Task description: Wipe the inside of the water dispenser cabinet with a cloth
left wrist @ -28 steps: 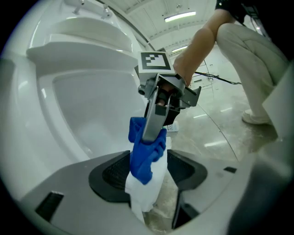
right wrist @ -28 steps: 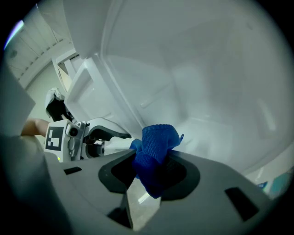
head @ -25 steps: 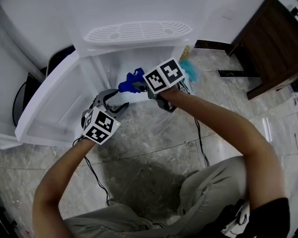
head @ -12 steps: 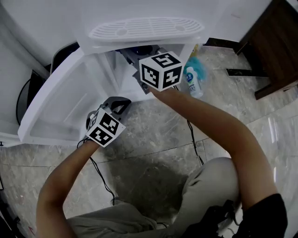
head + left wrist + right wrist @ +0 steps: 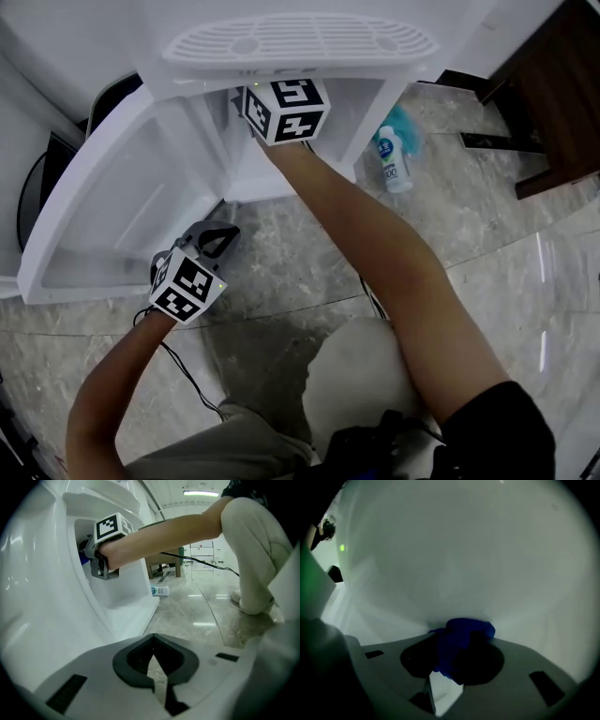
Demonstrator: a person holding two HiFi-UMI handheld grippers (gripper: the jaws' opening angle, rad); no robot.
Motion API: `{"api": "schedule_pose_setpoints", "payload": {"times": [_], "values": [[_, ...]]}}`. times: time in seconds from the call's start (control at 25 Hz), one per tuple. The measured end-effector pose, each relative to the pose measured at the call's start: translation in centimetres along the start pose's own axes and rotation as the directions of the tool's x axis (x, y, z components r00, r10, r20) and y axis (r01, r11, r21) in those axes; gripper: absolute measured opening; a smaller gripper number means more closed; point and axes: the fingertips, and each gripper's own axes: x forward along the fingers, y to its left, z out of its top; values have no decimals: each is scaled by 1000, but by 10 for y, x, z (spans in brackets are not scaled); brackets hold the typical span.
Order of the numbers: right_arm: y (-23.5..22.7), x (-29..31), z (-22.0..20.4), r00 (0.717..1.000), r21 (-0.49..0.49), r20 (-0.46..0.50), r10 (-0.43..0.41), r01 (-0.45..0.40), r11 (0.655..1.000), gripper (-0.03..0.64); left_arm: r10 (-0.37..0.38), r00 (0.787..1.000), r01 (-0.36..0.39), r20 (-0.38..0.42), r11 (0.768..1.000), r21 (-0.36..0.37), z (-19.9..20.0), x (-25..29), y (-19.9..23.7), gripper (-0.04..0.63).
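Right claw (image 5: 457, 641): clamped on the blue cloth (image 5: 471, 629), with the wad bunched at its tips against a white inner wall.
Cloth's place: inside the water dispenser cabinet (image 5: 366, 112), below the slotted grille (image 5: 300, 45), where the right arm reaches in.
Left claw (image 5: 153, 644): jaws together with nothing between them, held outside the cabinet, low over the floor (image 5: 309, 272) and beside the open door (image 5: 112, 216).
Bottle (image 5: 392, 167): lies on the floor just right of the cabinet.
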Motion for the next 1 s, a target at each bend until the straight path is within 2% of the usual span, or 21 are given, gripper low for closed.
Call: {"api": "schedule_pose_setpoints", "payload": {"times": [0.24,0.48,0.76,1.0], "values": [[4,-7,2,999,10,30,16,-16,1000,120,1,1000,-1,27,1000,-13,4,9,8,8],[20,-29,5,999,117,44,1,-6,993,118,-11,999,12,49,1000,-4,14,19,7,8],[2,0,-2,1000,37,12,-25,25,999,120,-23,998,23,62,1000,-3,18,18,5,8],[17,-22,2,1000,76,20,5,-6,997,120,-23,998,23,63,1000,4,20,22,5,8]]}}
